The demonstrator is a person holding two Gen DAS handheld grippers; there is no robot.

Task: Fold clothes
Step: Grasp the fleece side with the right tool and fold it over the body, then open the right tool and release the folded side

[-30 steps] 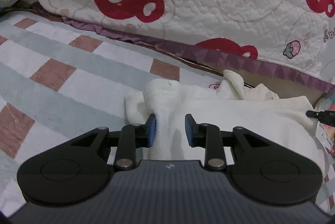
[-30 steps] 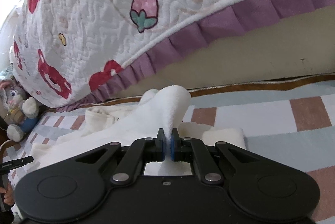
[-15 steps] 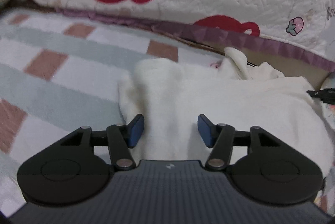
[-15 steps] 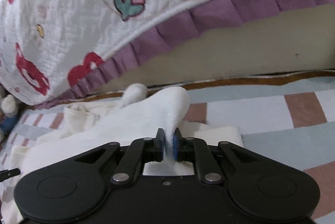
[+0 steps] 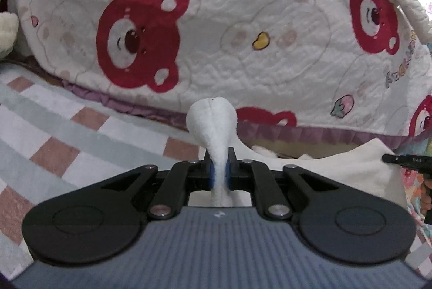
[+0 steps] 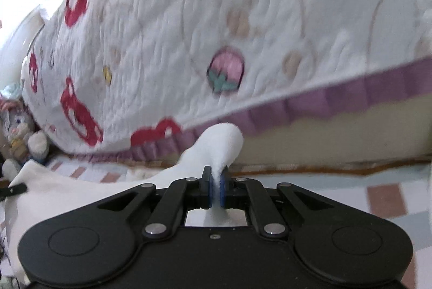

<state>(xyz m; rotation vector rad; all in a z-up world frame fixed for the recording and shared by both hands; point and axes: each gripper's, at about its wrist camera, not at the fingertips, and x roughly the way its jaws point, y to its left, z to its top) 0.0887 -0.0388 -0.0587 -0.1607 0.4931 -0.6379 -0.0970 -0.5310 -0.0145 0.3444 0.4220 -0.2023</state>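
The left tool (image 5: 219,172) is clenched on a bunched edge of the white fleecy garment (image 5: 337,167); a rounded puff of cloth stands up above its blue pads (image 5: 212,175); the right tool (image 6: 215,190) is clenched the same way on another bunch of the same garment (image 6: 81,191), its own pads (image 6: 222,190) pressed tight on the pile. So 2 grips hold 1 piece of clothing; between them the cloth hangs slack over the striped and checked bed sheet (image 5: 54,132), in front of the bear-print quilt (image 5: 216,32), with a stuffed bunny (image 6: 19,132) far off at the side.

How far the folding has gone cannot be settled from this: the garment is bunched and partly lifted, not lying flat.

Risks, as I judge them: each grip takes only a narrow pinch of thick, soft pile, so a quick pull could slide the cloth out of 1 tool and drop that side; if the 2 tools travel unevenly the fold line will skew; slack cloth could drag on the sheet and wrinkle beneath; the right view is blurred, suggesting fast motion, which makes a slip likelier; a high swing could brush the quilt.
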